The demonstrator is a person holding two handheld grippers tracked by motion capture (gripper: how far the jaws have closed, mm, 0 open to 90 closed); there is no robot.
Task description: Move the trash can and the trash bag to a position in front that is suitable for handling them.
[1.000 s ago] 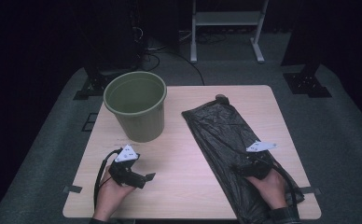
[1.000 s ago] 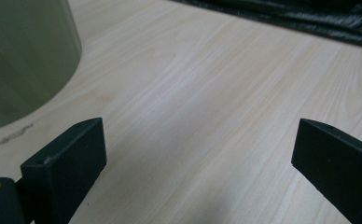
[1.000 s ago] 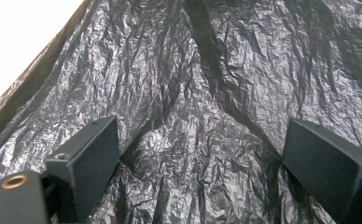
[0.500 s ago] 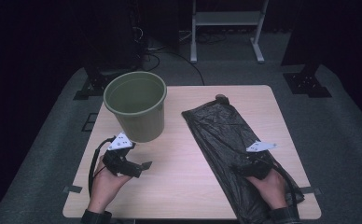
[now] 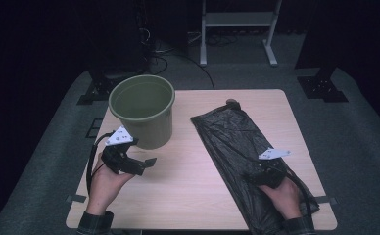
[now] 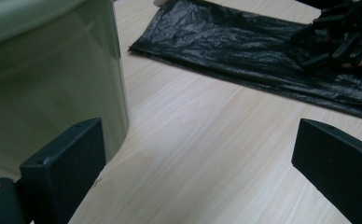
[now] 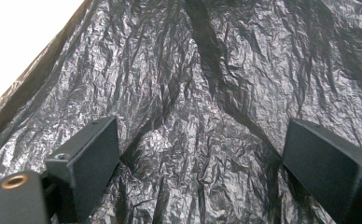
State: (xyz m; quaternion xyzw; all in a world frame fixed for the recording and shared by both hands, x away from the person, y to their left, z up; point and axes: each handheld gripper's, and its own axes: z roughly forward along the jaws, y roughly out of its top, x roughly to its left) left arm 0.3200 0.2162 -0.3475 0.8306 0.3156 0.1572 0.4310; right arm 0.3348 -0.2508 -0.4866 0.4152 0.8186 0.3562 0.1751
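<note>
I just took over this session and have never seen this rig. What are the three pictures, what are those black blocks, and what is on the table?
No robot here: a person holds a hand-held gripper in each hand. The high view looks down on the wooden table from the person's side. The left gripper is at its left, beside the green bucket. The right gripper rests over the black plastic bag, which lies flat on the table.

The other two pictures come from cameras riding on the grippers. The black blocks at the bottom of each are that gripper's own jaws. In the left gripper view they stand wide apart over bare wood, the bucket wall close on the left. In the right gripper view they stand apart over the crinkled bag. Neither gripper holds anything.
</note>
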